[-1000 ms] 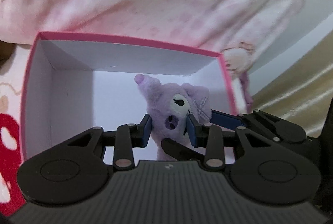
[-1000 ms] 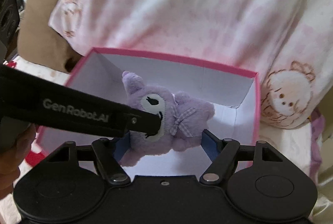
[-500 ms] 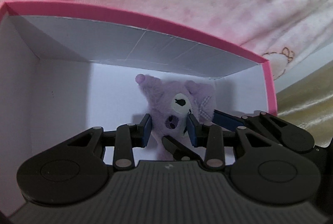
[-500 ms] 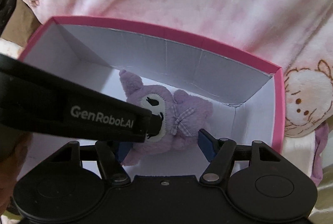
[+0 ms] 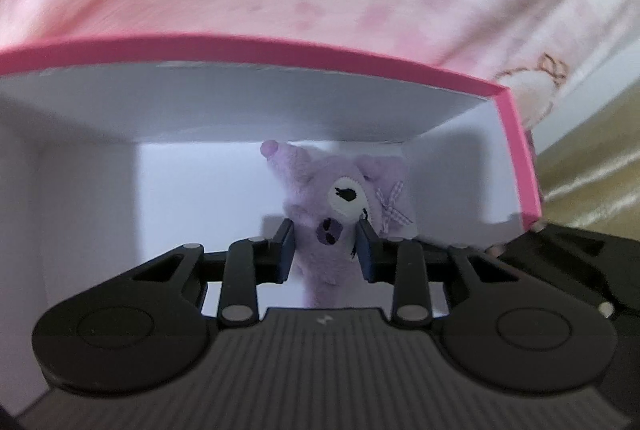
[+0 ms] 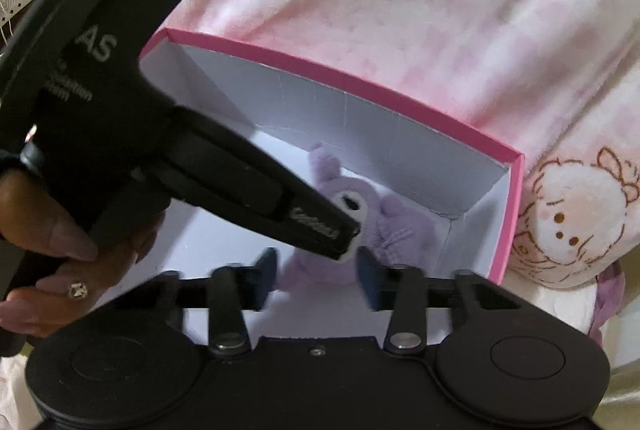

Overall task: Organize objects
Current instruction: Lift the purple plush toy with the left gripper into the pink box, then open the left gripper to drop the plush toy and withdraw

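Left wrist: left gripper (image 5: 325, 249) closing on purple plush (image 5: 340, 198), pink-rimmed box (image 5: 516, 134), right gripper (image 6: 316, 276) closing around plush.

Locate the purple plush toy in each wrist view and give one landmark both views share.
Left wrist: purple plush toy centre, between the left hand-held gripper pads, inside the box.
Right wrist: lower centre, partly behind the left hand-held gripper.
Shared landmark: the box's pink rim.

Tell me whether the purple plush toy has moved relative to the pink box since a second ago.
Yes. The purple plush toy, held by the closing left gripper, has gone deeper into the pink box, from near rim level to below the far wall's top edge.
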The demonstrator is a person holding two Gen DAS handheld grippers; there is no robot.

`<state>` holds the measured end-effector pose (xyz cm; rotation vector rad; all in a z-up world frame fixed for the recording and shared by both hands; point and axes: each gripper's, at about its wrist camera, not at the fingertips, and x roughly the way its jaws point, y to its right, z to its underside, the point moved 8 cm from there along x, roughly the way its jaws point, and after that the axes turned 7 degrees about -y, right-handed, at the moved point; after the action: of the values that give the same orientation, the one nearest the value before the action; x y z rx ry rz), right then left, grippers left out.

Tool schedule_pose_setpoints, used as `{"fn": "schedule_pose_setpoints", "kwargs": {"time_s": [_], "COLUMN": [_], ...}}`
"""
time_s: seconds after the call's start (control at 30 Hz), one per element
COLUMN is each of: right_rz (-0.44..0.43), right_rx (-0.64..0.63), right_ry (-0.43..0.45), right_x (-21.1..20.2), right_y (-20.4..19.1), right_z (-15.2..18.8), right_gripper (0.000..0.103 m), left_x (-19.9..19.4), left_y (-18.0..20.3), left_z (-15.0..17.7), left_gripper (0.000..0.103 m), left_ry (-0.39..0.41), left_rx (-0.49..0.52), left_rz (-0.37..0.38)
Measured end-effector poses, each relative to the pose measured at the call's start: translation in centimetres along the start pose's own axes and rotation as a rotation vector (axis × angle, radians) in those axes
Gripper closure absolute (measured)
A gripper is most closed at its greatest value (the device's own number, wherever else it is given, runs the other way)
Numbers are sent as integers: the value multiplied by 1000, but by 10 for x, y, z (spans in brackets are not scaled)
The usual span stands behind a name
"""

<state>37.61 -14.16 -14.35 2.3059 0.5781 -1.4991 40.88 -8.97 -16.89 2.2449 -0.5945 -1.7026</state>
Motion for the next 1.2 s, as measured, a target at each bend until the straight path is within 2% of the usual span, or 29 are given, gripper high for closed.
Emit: {"fn": "schedule_pose_setpoints", "kwargs": {"time_s": [0.07,0.17,0.23,0.3,0.43,0.57,0.63,0.67,0.7,0.73,0.8,0.87,0.9,0.97,1.0,1.07,1.2], "right_rz": [21,29,39,32,15,-29,-35,-42,-45,-37,-19,-20,-26,-48,-57,-64,-46], "right_rx": [2,37,43,29,27,101,122,132,140,149,162,173,181,197,202,200,184], "right_ry": [7,16,27,29,86,119,141,154,167,175,194,203,204,203,205,209,220], "right_x": [3,9,12,13,2,-16,-29,-36,-43,-49,-65,-91,-100,-118,-127,-147,-178], "right_y": [2,6,4,-2,-8,-22,-33,-40,-47,-53,-63,-49,-52,-57,-53,-58,-73], "right_z": [0,-3,-5,-7,-4,8,10,11,12,13,21,52,58,68,71,80,96], "right_gripper": [73,74,76,75,73,67,54,48,45,44,35,33,32,29,28,26,26], "left_x": [3,2,0,-4,-21,-53,-75,-82,-92,-101,-120,-133,-138,-145,-156,-168,-205], "left_y": [5,0,-6,-15,-25,-25,-26,-15,-11,3,5,11,24,47,46,43,36], "left_z": [-1,-7,-9,-7,1,17,26,34,40,46,58,63,76,78,86,98,128], "left_gripper": [73,72,70,61,50,44,39,32,29,29,29,29,27,21,17,15,15], "left_ry": [-3,31,38,32,38,25,50,65,76,78,86,89,90,92,96,107,78], "left_rx": [7,16,-9,-33,-13,58,77,78,74,72,71,87,97,120,128,142,164], "left_rz": [22,-25,-15,-18,-71,-61,-66,-60,-53,-53,-57,-72,-88,-137,-178,-246,-256]}}
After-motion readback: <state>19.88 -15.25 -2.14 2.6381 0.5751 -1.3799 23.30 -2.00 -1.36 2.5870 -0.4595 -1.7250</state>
